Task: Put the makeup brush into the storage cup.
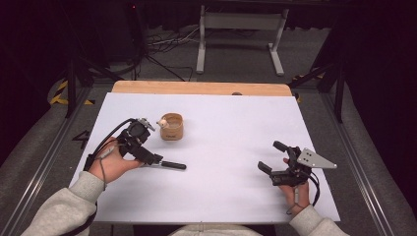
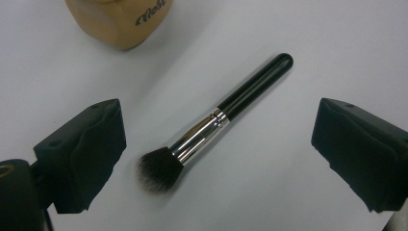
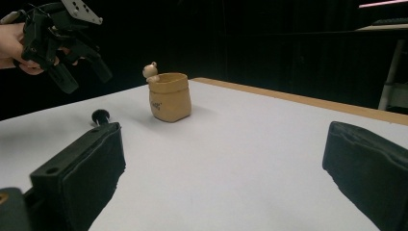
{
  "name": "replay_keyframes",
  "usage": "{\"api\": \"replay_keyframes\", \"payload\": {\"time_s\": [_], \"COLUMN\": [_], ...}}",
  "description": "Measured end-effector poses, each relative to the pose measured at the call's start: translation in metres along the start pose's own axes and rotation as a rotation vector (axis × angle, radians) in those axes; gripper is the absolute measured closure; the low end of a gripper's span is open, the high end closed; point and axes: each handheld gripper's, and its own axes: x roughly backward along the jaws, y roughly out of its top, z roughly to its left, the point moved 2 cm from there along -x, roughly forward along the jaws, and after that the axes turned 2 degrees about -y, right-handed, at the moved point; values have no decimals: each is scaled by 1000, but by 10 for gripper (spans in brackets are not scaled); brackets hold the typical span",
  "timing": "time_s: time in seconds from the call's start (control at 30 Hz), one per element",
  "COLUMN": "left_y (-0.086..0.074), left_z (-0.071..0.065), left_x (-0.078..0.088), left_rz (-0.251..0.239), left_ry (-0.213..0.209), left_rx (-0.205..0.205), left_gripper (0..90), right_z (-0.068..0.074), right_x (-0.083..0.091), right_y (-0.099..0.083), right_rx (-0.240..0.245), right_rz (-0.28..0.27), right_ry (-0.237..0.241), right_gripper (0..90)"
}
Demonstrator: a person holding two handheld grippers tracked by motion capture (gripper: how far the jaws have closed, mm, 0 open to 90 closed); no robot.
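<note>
Brush (image 2: 215, 120) lies flat on the white tabletop (image 1: 221, 196), just beside the tan pot (image 1: 171, 127), bristles toward the person. Left claw (image 2: 219, 154) hovers over it, jaws wide apart and straddling the ferrule, likely lined up for a pinch there. Right claw (image 1: 274, 157) sits well apart, jaws spread, holding nothing, probably on standby.

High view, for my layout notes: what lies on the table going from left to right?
Left gripper → makeup brush → tan cup with a small bear figure → right gripper.
</note>
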Motion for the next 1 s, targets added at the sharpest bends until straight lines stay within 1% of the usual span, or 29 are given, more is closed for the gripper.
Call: {"api": "replay_keyframes", "payload": {"time_s": [0.03,0.07,0.1,0.13,0.2,0.3,0.33,0.4,0.43,0.67,0.77,0.83,1.0], "left_y": [0,0,1,0,0,-1,-1,-1,-2,-4,-4,-4,-5], "left_z": [0,0,0,0,0,2,2,3,4,8,9,8,8], "left_x": [-1,-2,-3,-3,-5,-8,-10,-11,-12,-20,-24,-28,-33], "left_rz": [2,7,9,12,12,12,12,13,15,17,31,44,54], "left_ry": [-3,-5,-7,-14,-15,-20,-27,-26,-28,-44,-42,-25,-41], "left_rx": [-10,-8,-16,-12,-13,-2,-5,-10,-19,-19,-25,-34,-17], "left_gripper": [56,56,58,60,61,62,62,65,65,86,92,98,102], "right_z": [0,0,-1,-1,-1,-1,-1,-1,-1,0,0,0,0], "right_x": [0,0,0,0,0,0,0,0,-1,-1,0,0,0], "right_y": [0,0,0,0,0,0,-1,-1,-1,-1,-1,-1,-1], "right_rx": [-2,-5,-8,-11,-11,-11,-12,-12,-11,-10,-11,-12,-14], "right_rz": [-1,1,0,1,1,0,1,5,8,11,11,10,11], "right_ry": [1,1,2,2,4,5,4,3,4,11,11,11,6], "right_gripper": [13,13,14,14,14,14,14,15,15,16,17,17,18]}}
